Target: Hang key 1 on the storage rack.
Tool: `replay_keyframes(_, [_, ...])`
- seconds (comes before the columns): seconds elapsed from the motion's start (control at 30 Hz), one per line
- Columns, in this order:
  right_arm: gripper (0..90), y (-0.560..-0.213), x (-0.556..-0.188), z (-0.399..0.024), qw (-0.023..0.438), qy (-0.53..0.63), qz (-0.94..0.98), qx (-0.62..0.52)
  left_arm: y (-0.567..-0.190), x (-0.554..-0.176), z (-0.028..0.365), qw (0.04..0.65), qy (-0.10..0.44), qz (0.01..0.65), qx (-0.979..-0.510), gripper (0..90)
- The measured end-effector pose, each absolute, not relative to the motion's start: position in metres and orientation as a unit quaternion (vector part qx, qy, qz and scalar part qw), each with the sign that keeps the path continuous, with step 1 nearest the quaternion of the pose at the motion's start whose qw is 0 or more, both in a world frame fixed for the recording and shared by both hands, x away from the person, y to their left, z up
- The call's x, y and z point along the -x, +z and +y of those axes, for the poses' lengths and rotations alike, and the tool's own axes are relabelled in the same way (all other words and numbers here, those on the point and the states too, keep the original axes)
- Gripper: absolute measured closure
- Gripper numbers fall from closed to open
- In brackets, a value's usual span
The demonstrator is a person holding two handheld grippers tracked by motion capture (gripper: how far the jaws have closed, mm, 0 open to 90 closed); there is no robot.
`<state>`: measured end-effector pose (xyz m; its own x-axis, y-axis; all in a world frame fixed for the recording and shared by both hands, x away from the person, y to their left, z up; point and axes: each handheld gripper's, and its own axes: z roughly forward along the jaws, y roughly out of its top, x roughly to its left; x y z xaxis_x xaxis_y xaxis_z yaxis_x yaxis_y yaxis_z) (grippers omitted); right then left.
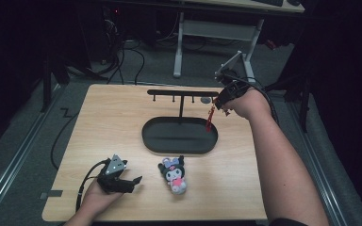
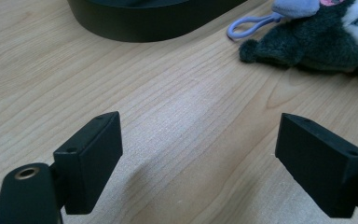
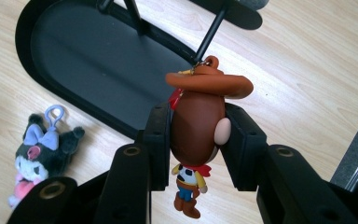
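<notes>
While the right hand-held gripper (image 3: 198, 144) is clamped on the brown head of a cowboy keychain figure (image 3: 196, 126), the job in hand looks like hanging that figure on the black hook stand (image 1: 181, 93), which rises from the oval tray (image 1: 179, 135) at the centre of the high view. In that view the gripper sits at the upper right, by the right end of the stand's crossbar, with the figure's red strap dangling just over the tray's right edge. In the right gripper view the small loop at the top of the hat lies close to a peg of the bar; whether it touches cannot be told. To do this well, I would keep the squeeze steady, line the loop up with the peg's tip, slide it on fully, and only then let go, so the figure does not drop into the tray. At the lower left of the high view, the left hand-held gripper (image 1: 133, 181) rests on the desk (image 1: 103, 122) with its jaws spread wide and nothing between them. A dark plush toy (image 1: 174, 175) lies just right of it.
</notes>
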<state>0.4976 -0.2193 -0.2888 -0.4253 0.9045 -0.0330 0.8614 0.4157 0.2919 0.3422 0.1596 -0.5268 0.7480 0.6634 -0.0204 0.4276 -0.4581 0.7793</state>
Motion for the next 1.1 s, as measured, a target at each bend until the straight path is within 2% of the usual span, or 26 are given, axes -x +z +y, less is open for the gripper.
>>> replay_keyframes(0.7, [65.5,-0.282,-0.509,-0.216,0.104,0.121,0.834,-0.528,-0.527,-0.342,0.159,0.407,0.144,0.324,-0.842,15.1])
replay_keyframes(1.1, [65.6,-0.300,-0.511,-0.225,0.099,0.113,0.826,-0.543,-0.527,-0.342,0.159,0.408,0.145,0.322,-0.842,15.1])
